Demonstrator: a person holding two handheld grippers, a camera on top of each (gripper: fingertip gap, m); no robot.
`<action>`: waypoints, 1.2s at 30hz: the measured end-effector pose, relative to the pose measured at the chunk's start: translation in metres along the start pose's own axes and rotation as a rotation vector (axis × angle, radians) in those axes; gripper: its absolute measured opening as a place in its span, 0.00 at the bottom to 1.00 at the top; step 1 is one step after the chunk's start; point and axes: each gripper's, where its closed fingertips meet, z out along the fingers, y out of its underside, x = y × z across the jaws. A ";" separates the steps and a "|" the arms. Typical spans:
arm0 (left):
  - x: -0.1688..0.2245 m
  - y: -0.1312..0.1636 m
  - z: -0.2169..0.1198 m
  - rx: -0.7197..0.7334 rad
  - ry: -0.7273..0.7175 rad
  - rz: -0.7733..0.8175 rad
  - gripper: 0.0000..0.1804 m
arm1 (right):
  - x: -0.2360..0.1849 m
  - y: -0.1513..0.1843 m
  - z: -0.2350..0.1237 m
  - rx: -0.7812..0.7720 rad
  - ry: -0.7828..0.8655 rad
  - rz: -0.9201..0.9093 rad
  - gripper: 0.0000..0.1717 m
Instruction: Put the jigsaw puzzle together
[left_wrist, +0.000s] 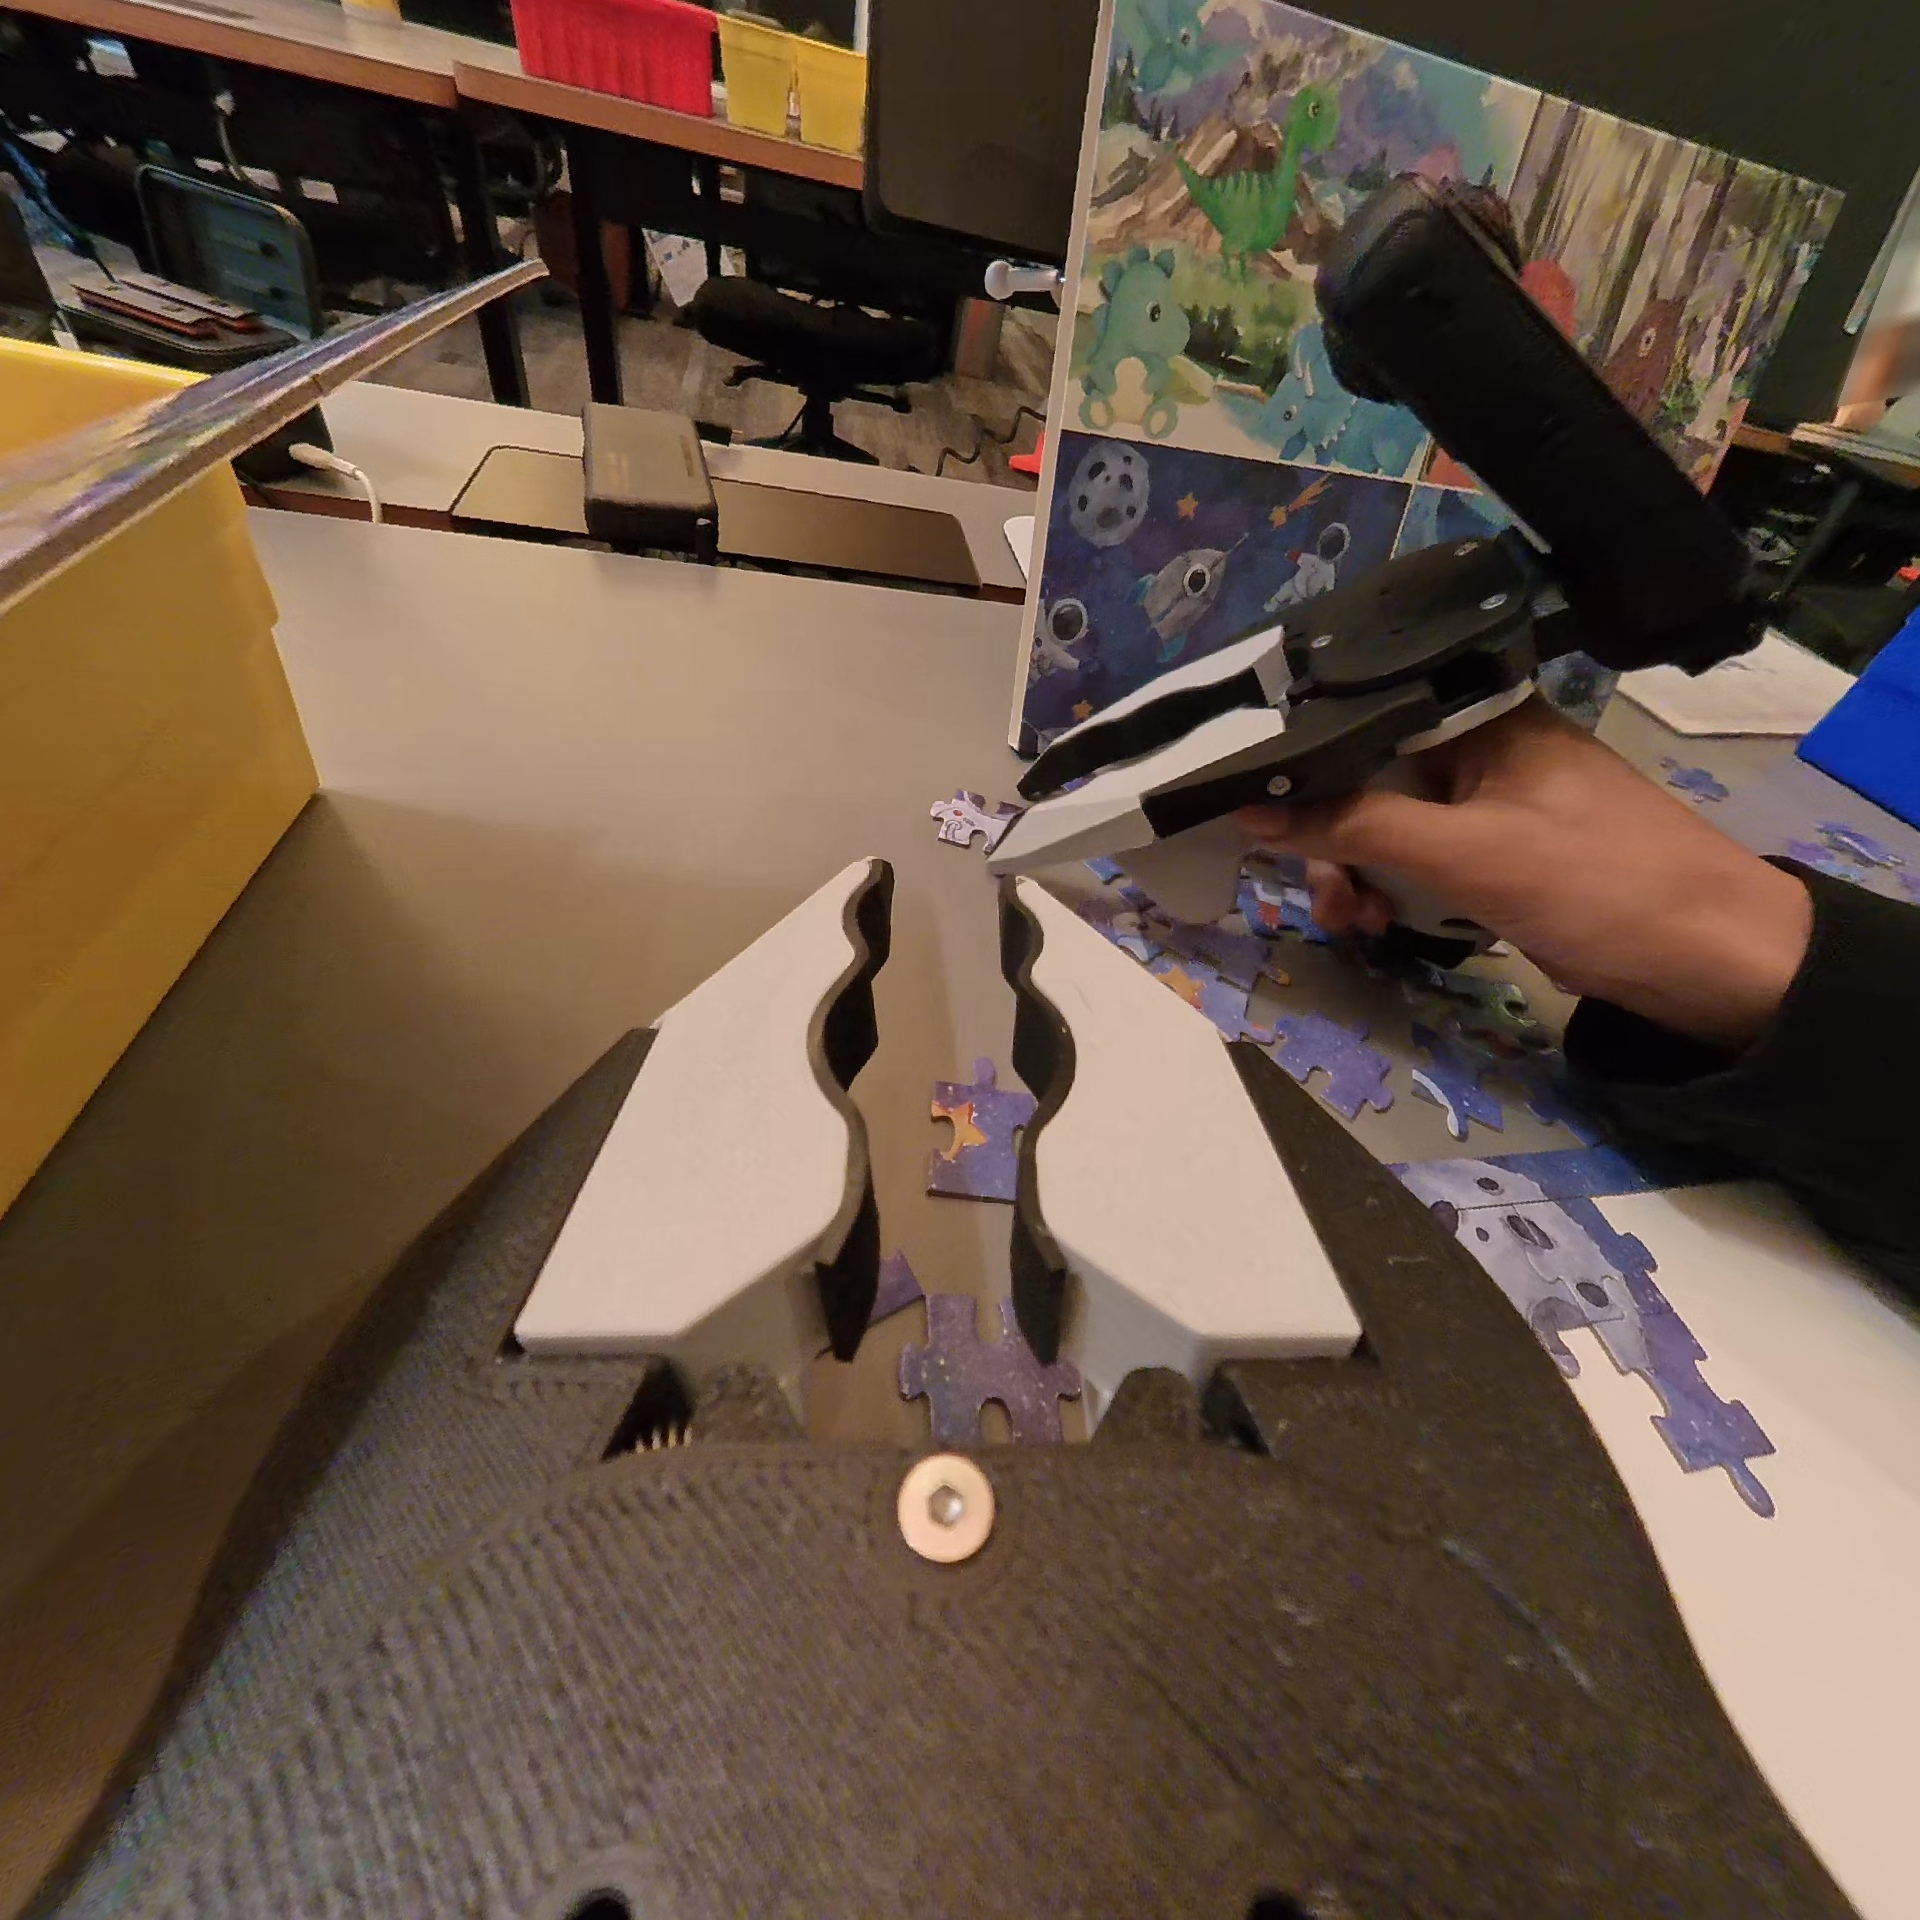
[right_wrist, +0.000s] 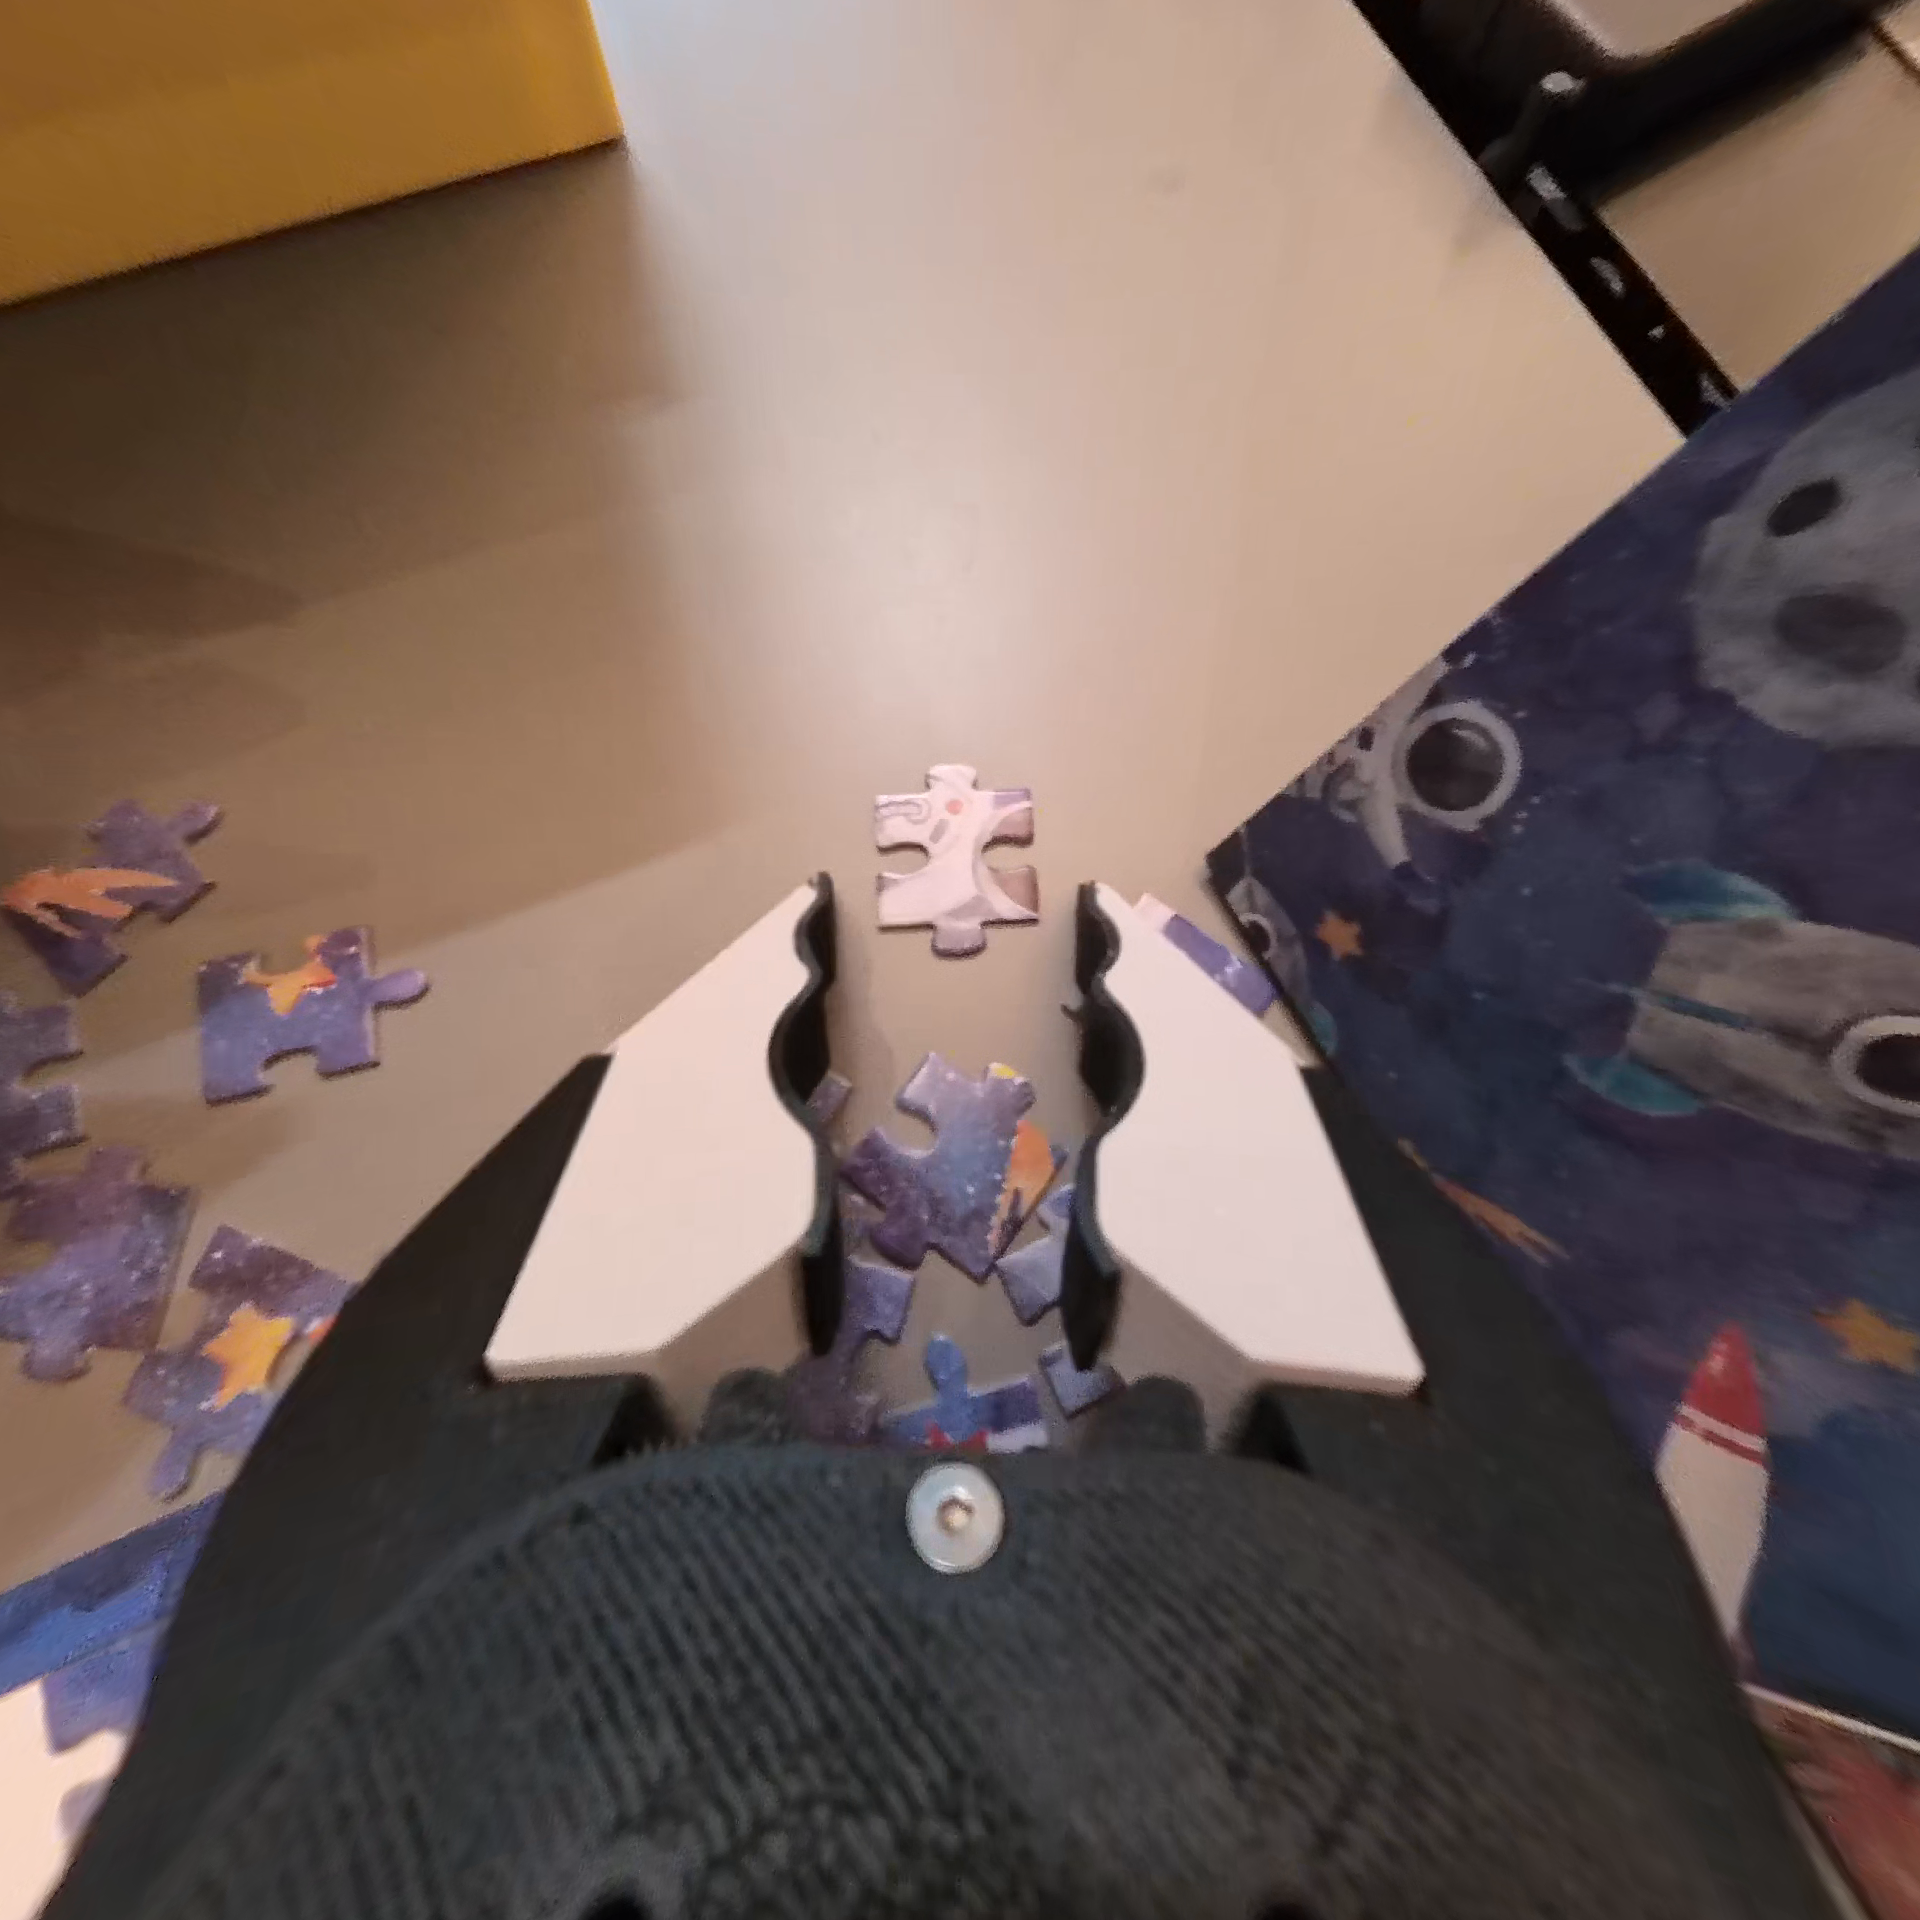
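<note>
Left tongs (left_wrist: 943, 883) open a little, bare, above purple puzzle pieces (left_wrist: 977, 1143) on the surface (left_wrist: 623, 727); yellow bin (left_wrist: 114, 727) to the side. Right tongs (right_wrist: 951, 899) open, bare, tips just short of 1 white puzzle piece (right_wrist: 956, 857) lying flat beside picture board (right_wrist: 1662, 1039).

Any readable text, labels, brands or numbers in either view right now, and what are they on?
None can be read.
Puzzle pieces and picture board: pictures only, no lettering.
Black device at the table's far edge: any marking too small to read.
Yellow bin: plain.
</note>
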 end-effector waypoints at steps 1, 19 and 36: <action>0.000 0.000 0.000 -0.001 0.000 0.001 0.10 | 0.002 0.000 0.000 -0.003 0.007 -0.001 0.24; 0.001 0.000 0.001 -0.003 0.001 0.015 0.11 | 0.001 -0.001 -0.076 0.112 -0.019 -0.055 0.01; 0.008 0.001 0.002 -0.012 -0.004 0.086 0.10 | 0.119 0.179 -0.304 0.348 0.424 0.177 0.12</action>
